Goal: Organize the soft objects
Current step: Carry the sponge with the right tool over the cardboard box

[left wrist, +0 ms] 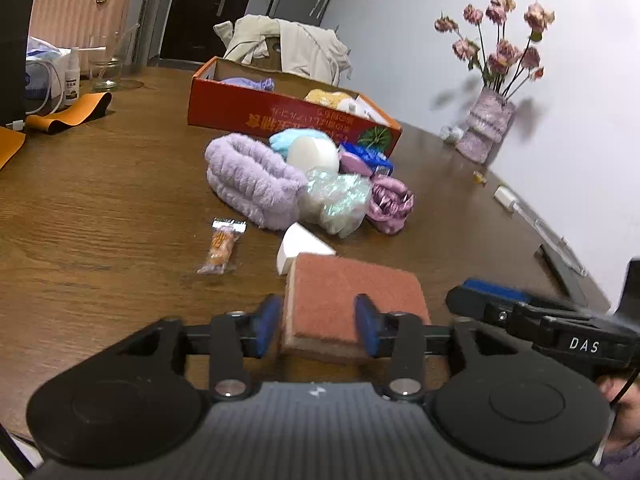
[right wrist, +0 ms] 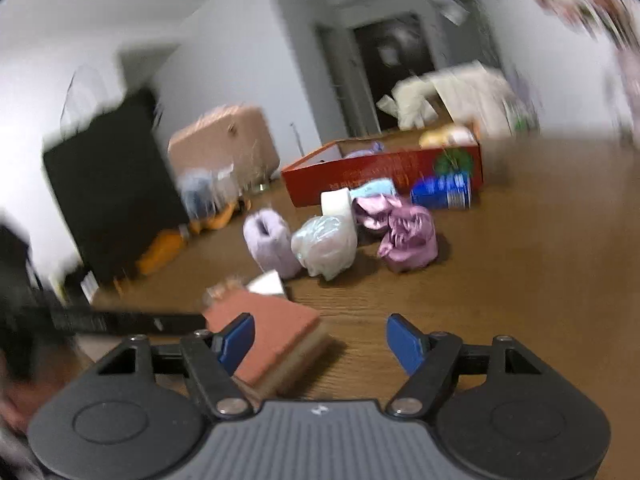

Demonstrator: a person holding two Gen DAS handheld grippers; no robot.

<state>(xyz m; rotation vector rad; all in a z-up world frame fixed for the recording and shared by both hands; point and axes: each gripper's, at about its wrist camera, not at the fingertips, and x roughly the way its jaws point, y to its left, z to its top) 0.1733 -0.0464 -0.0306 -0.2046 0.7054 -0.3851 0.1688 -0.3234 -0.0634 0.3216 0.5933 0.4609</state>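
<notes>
On the wooden table (left wrist: 100,208), near edge:

1. Sponge (left wrist: 348,300): flat rectangular block, coarse reddish scouring face over a tan foam layer; long axis runs away from the left gripper (left wrist: 316,320), between its blue pads.
2. Left gripper: jaws at the sponge's sides; firm grasp cannot be told.
3. Right gripper (right wrist: 320,340): unclenched, empty, sponge at its left.
4. Red cardboard box (left wrist: 256,108): beyond, part filled.
5. Fluffy lilac headband (left wrist: 248,180): unsorted, before the box.

The left gripper (left wrist: 316,326) straddles a rust-red sponge (left wrist: 348,300) on the wooden table (left wrist: 100,208), its blue pads (left wrist: 266,322) close at either side. Beyond lie a white wedge (left wrist: 296,246) and a lilac headband (left wrist: 250,182).
</notes>
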